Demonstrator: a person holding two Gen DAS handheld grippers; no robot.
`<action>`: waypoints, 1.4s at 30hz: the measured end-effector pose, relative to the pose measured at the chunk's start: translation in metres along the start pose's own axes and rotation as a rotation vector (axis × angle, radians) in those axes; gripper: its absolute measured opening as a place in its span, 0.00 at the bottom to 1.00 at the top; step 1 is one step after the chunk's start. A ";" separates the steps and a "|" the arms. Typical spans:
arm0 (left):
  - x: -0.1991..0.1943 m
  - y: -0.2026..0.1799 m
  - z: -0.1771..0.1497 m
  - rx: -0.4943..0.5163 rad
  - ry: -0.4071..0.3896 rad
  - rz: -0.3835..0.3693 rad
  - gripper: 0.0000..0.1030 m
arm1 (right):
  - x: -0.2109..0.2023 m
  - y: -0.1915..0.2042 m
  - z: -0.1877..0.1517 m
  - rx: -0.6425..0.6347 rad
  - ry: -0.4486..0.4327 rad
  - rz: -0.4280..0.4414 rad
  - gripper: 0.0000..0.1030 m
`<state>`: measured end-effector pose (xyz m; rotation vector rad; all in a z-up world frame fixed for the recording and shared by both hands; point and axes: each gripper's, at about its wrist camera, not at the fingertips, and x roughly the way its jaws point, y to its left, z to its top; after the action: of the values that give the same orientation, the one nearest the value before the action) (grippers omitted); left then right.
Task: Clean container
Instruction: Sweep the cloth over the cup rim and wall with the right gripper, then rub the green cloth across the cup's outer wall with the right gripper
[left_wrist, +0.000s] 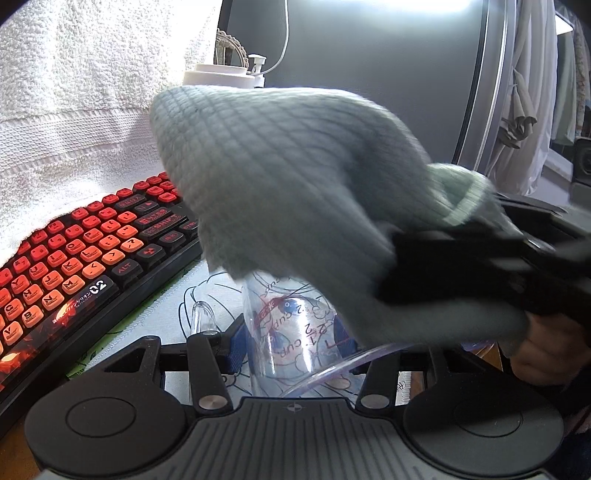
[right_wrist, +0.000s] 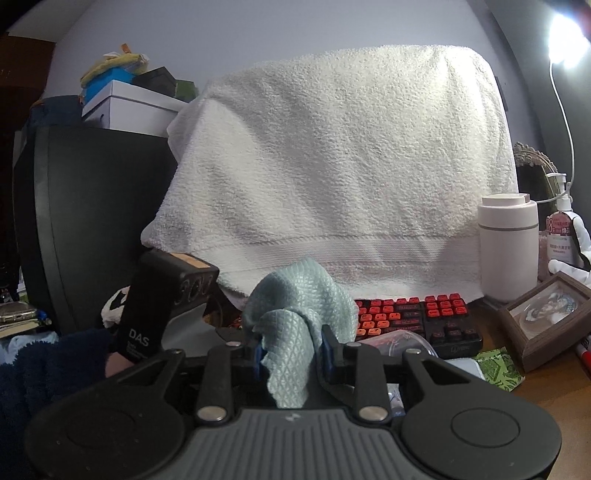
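Measuring cup (left_wrist: 295, 328) is clamped in the left gripper (left_wrist: 291, 343), lying sideways. Right gripper (right_wrist: 291, 354) pinches the cloth (right_wrist: 299, 317) just above it, so the wiping looks barely underway, I'd guess.

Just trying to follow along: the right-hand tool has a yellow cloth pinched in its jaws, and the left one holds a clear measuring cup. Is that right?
Not quite: the cloth is pale blue-green, not yellow, as the right wrist view shows, pinched in the right gripper. The rest stands: the left gripper holds the clear measuring cup.
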<state>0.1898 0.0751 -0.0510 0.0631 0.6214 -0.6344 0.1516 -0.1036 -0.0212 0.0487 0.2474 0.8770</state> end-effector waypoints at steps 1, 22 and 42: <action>0.000 0.000 0.000 0.000 0.000 0.000 0.47 | 0.002 -0.003 0.001 -0.001 0.000 -0.013 0.26; -0.001 -0.001 -0.001 0.002 0.000 0.000 0.47 | 0.011 -0.013 -0.001 0.036 -0.020 -0.043 0.26; -0.001 0.000 -0.002 0.000 0.000 -0.002 0.48 | 0.021 -0.030 0.005 -0.010 -0.022 -0.088 0.24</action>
<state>0.1885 0.0764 -0.0521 0.0625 0.6211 -0.6362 0.1879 -0.1064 -0.0248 0.0379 0.2227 0.7900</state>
